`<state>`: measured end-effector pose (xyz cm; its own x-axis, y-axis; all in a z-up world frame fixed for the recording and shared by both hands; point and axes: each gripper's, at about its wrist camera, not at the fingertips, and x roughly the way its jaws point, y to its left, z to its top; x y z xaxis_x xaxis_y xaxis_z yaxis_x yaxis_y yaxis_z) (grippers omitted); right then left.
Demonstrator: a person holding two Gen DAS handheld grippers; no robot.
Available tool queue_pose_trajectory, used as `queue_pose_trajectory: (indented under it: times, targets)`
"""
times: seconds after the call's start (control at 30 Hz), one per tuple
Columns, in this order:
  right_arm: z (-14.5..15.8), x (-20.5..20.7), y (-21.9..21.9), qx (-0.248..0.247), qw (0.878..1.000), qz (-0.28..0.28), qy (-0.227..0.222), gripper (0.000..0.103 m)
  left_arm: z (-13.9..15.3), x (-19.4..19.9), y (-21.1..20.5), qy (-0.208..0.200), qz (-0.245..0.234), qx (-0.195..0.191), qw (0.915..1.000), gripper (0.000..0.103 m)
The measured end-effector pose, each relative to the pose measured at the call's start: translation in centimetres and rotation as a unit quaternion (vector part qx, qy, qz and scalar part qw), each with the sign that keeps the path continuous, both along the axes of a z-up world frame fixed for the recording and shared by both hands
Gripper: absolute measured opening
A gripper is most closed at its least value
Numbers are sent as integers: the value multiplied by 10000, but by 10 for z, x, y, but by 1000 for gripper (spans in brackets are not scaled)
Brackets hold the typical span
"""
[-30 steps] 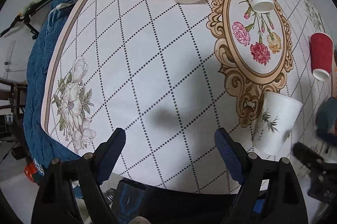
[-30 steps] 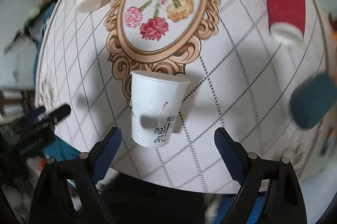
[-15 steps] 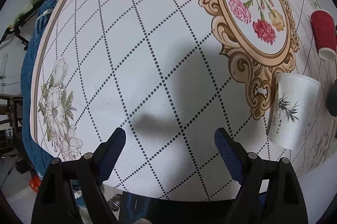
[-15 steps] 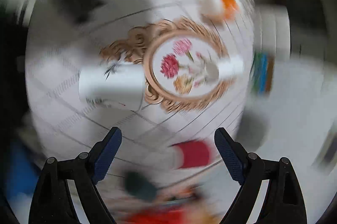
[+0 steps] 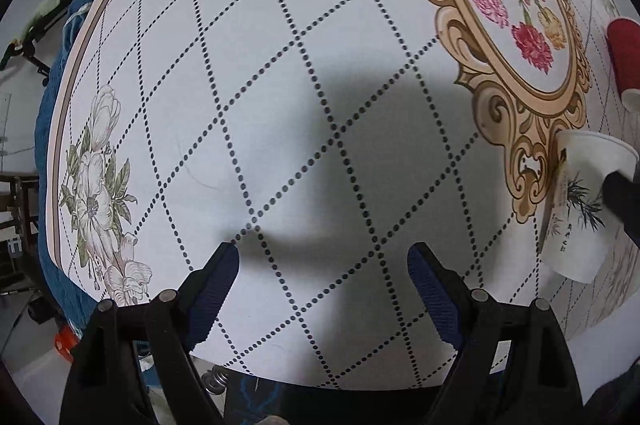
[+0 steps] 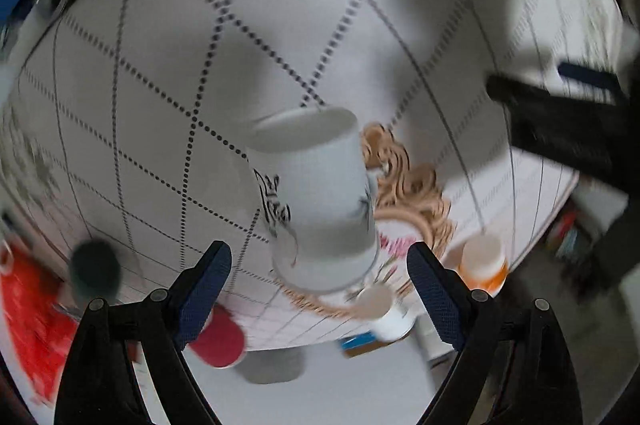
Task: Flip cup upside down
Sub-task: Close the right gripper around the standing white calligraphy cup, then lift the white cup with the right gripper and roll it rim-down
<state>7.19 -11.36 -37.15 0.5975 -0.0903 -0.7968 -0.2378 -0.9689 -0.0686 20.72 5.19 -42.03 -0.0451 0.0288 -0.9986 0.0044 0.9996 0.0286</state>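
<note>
Right-wrist view newly inverted: white cup ahead, orange cup beyond.

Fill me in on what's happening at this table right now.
A person holds a gripper in each hand over a table with a floral cloth. The right gripper, rolled over so its view is inverted, is open with the white paper cup between its fingers; contact is unclear. That cup stands mouth up on the cloth. The left gripper hangs open over bare cloth, holding nothing. A red cup stands nearby.
</note>
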Motion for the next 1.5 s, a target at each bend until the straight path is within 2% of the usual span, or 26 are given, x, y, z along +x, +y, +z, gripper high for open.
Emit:
queue_pose_trajectory:
  times: [0.17,0.23,0.33,0.37,0.43,0.53,0.77,0.97,1.07,1.17,1.27,1.33,1.47,1.5]
  targets:
    - [-8,-2,-3,-219,9981,550,171,91,0,1,3,-44,55,-7,10000,87]
    - [-12,-1,-4,-271,9971,670,217,84,2,3,4,-44,65,-12,10000,87]
    - [-19,2,-3,-309,9963,770,230,80,3,2,4,-29,42,-8,10000,87]
    - [-21,4,-2,-315,9961,785,240,79,3,1,3,-19,34,-6,10000,87]
    - [-25,4,0,-322,9962,772,248,70,5,3,-2,-1,20,0,10000,86]
    - [-28,4,4,-237,9967,733,252,65,2,3,-1,36,5,24,10000,86]
    - [-30,2,16,35,9987,416,285,63,-1,-3,2,30,92,51,9999,86]
    - [-28,6,36,283,9993,-76,241,62,7,0,12,-33,194,99,9998,86]
    - [-28,10,53,356,9985,-370,206,62,9,1,14,-49,236,123,9996,86]
    - [-31,19,63,375,9952,-890,178,62,11,1,21,-75,278,141,9995,86]
    - [-28,35,82,420,9823,-1816,205,62,14,2,30,-101,321,164,9993,86]
    - [-26,52,94,452,9642,-2597,271,62,17,4,32,-107,352,176,9992,86]
    - [-23,87,109,490,9145,-4001,342,62,20,7,46,-127,393,193,9990,86]
    - [-23,96,112,490,8981,-4356,370,62,22,7,47,-138,394,196,9989,86]
